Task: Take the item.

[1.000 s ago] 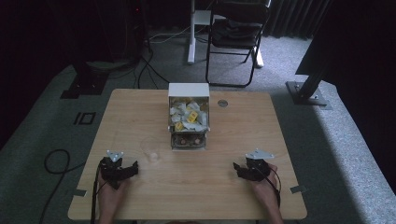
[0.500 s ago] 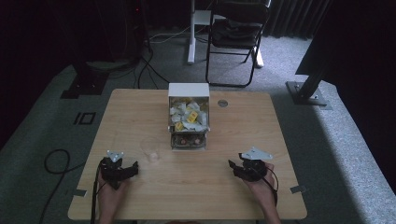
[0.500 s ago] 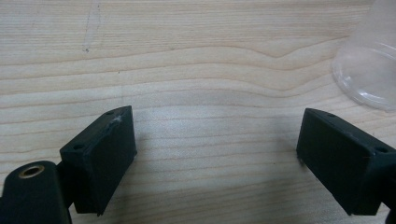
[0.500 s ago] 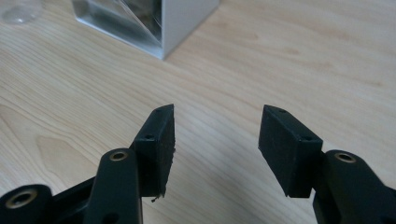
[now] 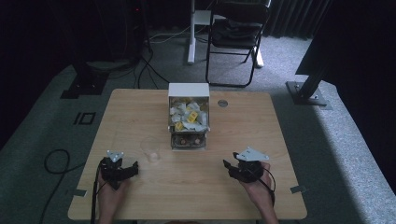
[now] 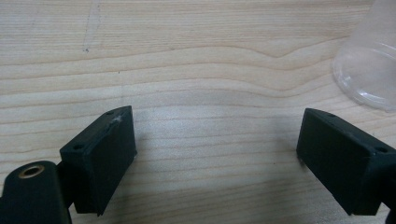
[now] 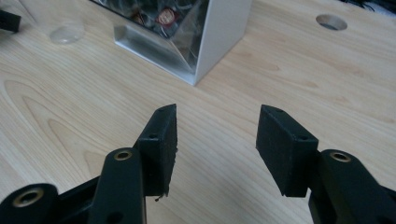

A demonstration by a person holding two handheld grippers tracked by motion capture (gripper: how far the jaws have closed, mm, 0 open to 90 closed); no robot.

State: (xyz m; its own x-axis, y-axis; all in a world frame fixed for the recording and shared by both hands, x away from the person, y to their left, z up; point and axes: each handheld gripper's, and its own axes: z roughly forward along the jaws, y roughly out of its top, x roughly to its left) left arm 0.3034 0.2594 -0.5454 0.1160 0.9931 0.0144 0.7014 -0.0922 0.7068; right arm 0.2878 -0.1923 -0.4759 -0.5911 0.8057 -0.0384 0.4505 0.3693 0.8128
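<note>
- Cup, clear plastic, stands on the table just ahead of the left gripper, beside the white dispenser box.
- Left gripper: jaws wide apart, nothing between them.
- Right gripper: jaws have just been closing, half-open now, empty.
- Cup looks light, thin and slippery, probably easy to crush; take it gently by the side wall near its rim.

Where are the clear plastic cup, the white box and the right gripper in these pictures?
clear plastic cup [image 5: 152, 150]: high view, on its side wall.
white box [image 5: 188, 89]: high view, on its top face.
right gripper [image 7: 215, 140]: right gripper view, midway between its fingertips.
</note>
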